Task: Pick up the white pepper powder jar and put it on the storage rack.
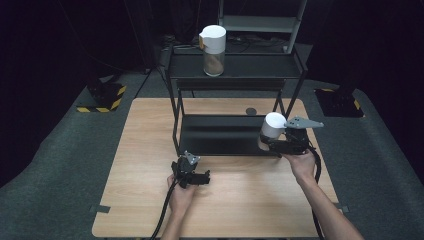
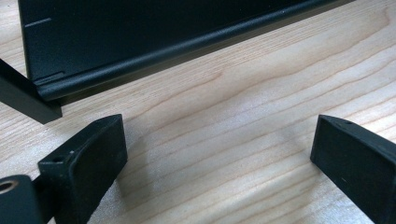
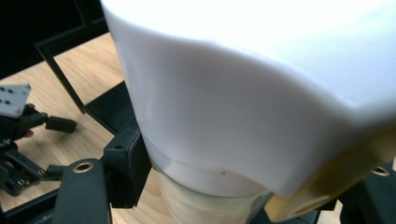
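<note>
While the left hand-held gripper [image 1: 202, 176] rests low over the wooden surface [image 1: 240, 200] with its jaws spread wide and nothing between them, the right hand-held gripper [image 1: 265, 140] is clamped on a jar [image 1: 272, 127] with a white lid, held at the right front corner of the black rack [image 1: 225, 135], seemingly just above its lower shelf. The jar looks rigid, smooth-walled and probably slippery, moderately heavy if filled, so a firm hold on the clear body just under the lid, as now, seems safest. The right gripper view shows the pad [image 3: 126, 163] pressing the wall below the lid [image 3: 243, 93]; the high view adds a second, similar jar [image 1: 213, 50] farther off on the top shelf.
</note>
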`<state>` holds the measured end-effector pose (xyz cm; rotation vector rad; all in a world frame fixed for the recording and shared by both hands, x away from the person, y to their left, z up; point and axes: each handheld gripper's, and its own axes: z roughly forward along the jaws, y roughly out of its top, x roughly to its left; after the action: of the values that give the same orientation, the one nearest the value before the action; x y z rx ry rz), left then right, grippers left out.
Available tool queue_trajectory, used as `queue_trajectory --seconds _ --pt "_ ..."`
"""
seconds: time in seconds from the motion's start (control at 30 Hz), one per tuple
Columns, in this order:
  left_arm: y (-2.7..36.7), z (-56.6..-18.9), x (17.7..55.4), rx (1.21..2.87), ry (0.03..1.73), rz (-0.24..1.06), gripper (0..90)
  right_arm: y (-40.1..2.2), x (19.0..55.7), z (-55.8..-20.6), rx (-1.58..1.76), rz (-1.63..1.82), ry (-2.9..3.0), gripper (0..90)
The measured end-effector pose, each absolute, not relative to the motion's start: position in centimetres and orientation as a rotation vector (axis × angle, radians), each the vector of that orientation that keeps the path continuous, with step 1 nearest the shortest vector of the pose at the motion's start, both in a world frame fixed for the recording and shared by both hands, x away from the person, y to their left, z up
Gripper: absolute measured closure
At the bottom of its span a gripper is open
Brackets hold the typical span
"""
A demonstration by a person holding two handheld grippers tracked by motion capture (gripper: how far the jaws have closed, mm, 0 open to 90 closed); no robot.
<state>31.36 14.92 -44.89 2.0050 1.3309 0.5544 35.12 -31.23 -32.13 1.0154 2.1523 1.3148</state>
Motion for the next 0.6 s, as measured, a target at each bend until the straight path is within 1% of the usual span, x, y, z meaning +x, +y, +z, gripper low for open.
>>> queue_trajectory --seconds 0.6 --pt "14.9 -44.9 31.4 2.005 1.331 0.555 3.9 -31.5 35.6 -27.2 1.003 1.334 2.124 30.4"
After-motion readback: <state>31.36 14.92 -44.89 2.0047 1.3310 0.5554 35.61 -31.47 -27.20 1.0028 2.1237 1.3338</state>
